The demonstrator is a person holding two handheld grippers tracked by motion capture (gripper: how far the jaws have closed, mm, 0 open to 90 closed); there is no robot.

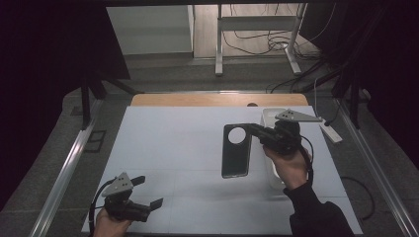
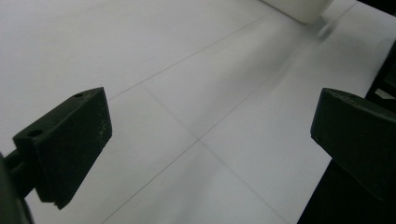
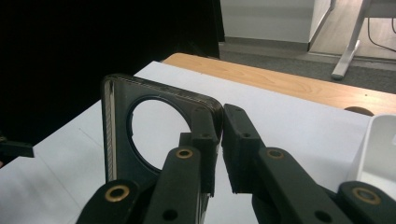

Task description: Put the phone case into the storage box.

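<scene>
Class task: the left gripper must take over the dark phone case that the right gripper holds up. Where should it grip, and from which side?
Judging by its pose, grip the phone case on its free long left edge, below the round camera hole, coming from the left. The right gripper pinches the top right edge, so that side is taken. The open left gripper should straddle the thin wall.

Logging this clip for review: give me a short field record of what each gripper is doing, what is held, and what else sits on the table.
left gripper: open, holds nothing, at the table's near left corner
right gripper: shut on the phone case's edge
phone case: dark, round camera cutout, held above the mat
white tray: on the mat beside the right hand
table: white mat with a wooden edge at the far side
</scene>
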